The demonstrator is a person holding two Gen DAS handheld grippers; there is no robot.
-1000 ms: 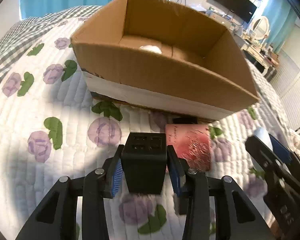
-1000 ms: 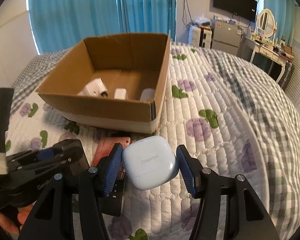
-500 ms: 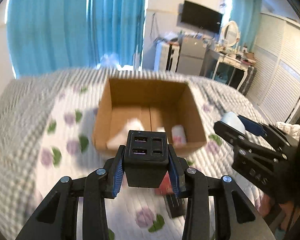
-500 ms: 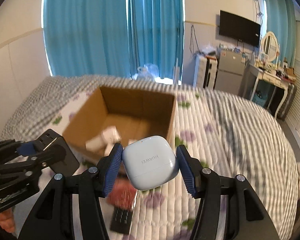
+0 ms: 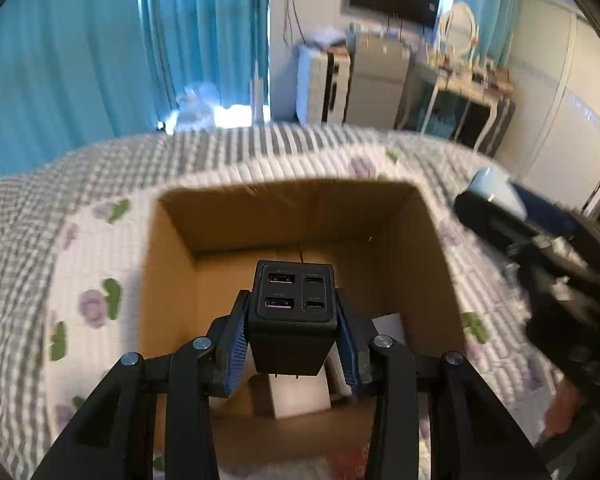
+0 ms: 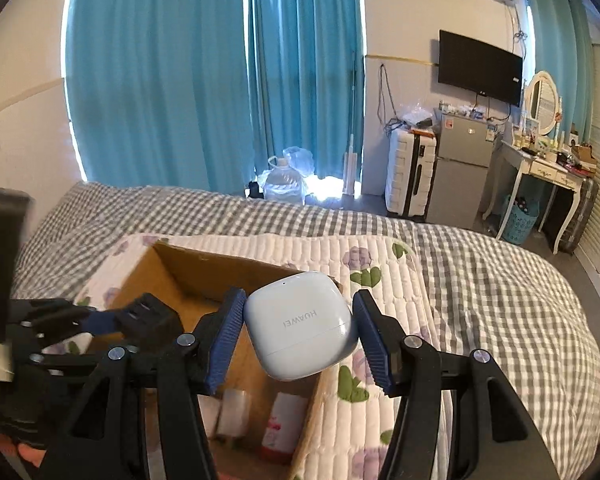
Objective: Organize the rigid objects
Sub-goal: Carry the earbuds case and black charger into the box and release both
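My left gripper (image 5: 293, 344) is shut on a black multi-port USB charger (image 5: 293, 316) and holds it above the open cardboard box (image 5: 172, 264) on the bed. My right gripper (image 6: 300, 334) is shut on a pale blue Huawei earbud case (image 6: 300, 324) above the box's right wall (image 6: 312, 412). The left gripper with the charger shows at the left of the right wrist view (image 6: 148, 320). The right gripper with the case shows at the right of the left wrist view (image 5: 496, 196). Several white items (image 5: 300, 396) lie on the box floor.
The box sits on a floral quilt (image 5: 88, 280) over a grey checked bedspread (image 6: 500, 288). Blue curtains (image 6: 204, 80), a suitcase (image 6: 410, 172), a small fridge (image 6: 460, 168) and a dressing table (image 6: 540, 168) stand beyond the bed. A red item (image 5: 348, 456) lies before the box.
Both grippers have risen from the quilt with their objects and moved forward over the box. The box interior now lies below them.
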